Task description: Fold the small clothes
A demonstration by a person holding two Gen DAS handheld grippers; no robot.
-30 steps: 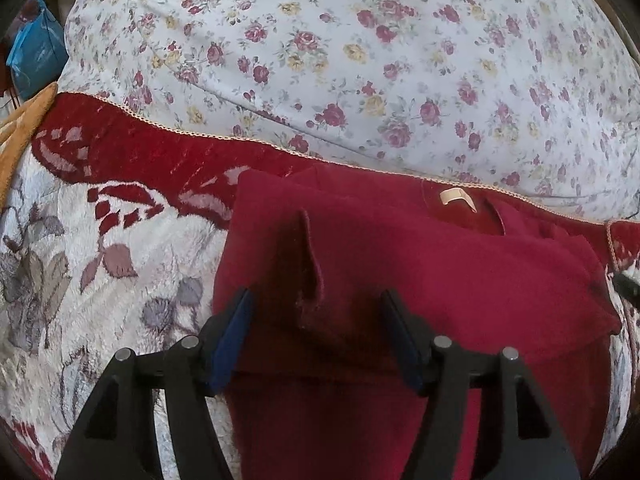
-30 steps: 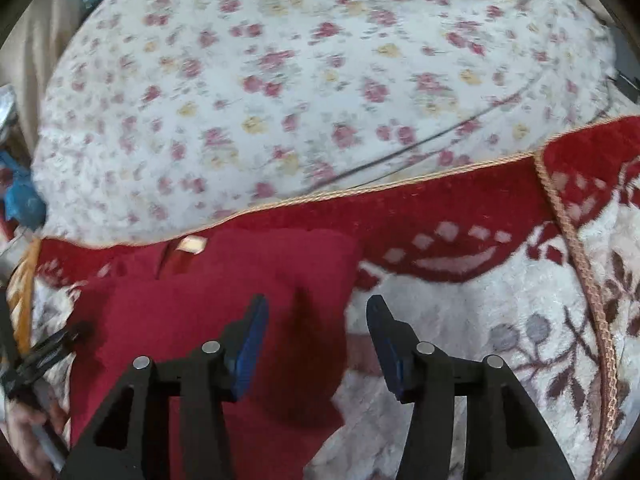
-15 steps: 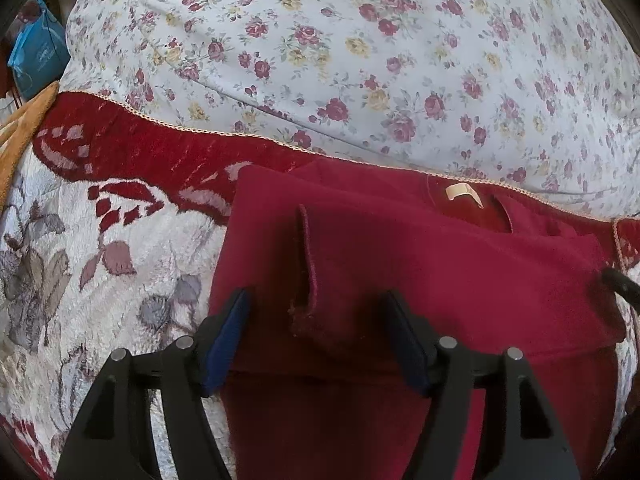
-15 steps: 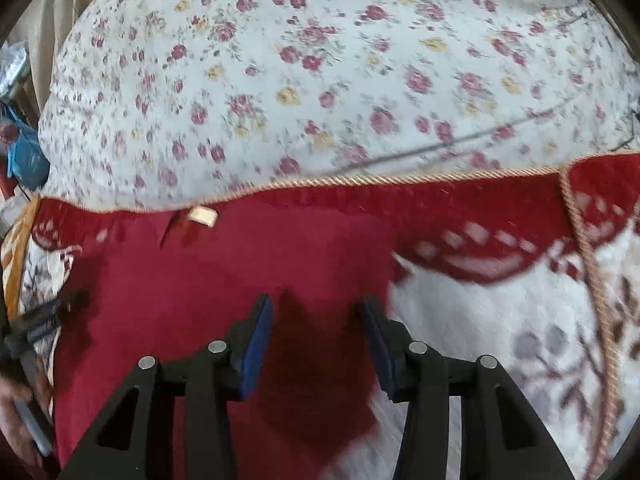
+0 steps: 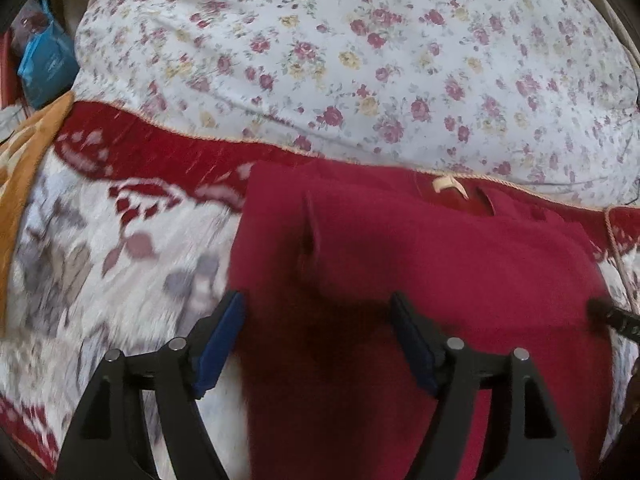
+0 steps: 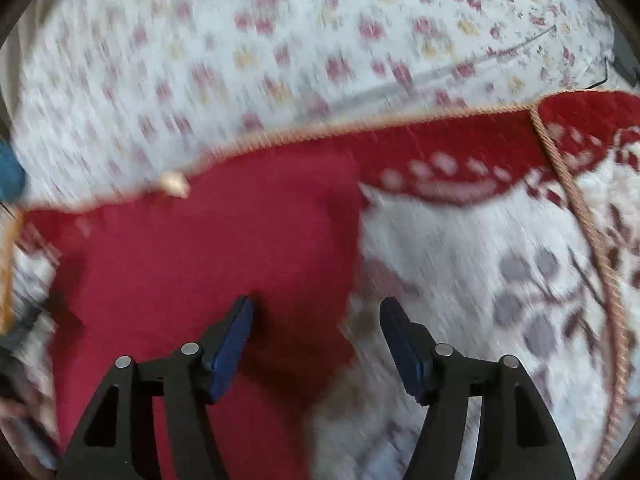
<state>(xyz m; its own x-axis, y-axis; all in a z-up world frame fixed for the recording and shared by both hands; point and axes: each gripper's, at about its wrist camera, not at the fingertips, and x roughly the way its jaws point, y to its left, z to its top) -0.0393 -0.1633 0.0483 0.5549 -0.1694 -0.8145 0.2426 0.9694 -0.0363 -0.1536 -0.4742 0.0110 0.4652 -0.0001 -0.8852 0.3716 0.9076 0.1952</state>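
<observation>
A dark red garment lies flat on a patterned rug, sleeves folded inward, with a small cream neck label at its far edge. My left gripper is open and empty, hovering over the garment's left part. In the right wrist view, which is blurred, the same garment fills the left half. My right gripper is open and empty, straddling the garment's right edge. The tip of the right gripper shows at the right edge of the left wrist view.
The rug is white with red border and grey leaf shapes, trimmed with gold cord. A floral white cushion lies beyond it. An orange blanket and a blue bag sit at far left.
Both grippers have pulled back toward me, and the left one has shifted left. The right gripper has opened wider and is moving fast. The garment has not moved.
</observation>
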